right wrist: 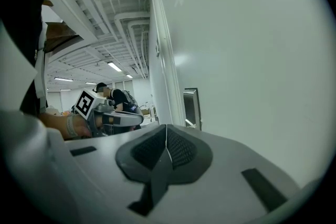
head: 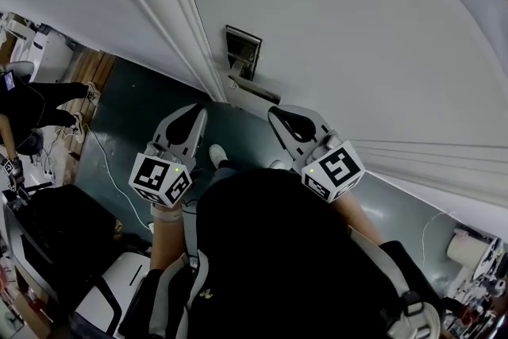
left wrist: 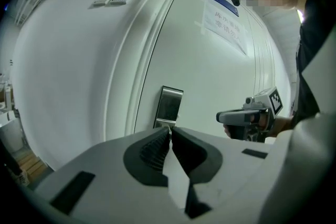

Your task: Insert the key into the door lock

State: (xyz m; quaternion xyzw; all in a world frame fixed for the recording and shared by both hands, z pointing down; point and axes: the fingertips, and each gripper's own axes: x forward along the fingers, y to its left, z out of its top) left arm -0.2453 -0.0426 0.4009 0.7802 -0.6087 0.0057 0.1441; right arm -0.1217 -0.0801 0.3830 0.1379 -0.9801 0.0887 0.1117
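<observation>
Facing door (head: 333,28) | left gripper (left wrist: 171,129) jaws pressed together | right gripper (right wrist: 166,127) likewise | both aimed at lock (head: 243,53), likely staging insertion | key unseen, possibly too thin.

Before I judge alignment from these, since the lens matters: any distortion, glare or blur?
Head view: fisheye bows the door mouldings, lock plate sharp. Left gripper view: dark vignetted corners, lock plate dim. Right gripper view: bright ceiling lights at left.

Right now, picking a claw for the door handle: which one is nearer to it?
Right, by the head view. The right claw sits just below the free end of the door handle; the left claw is farther off, lower and to its left.
</observation>
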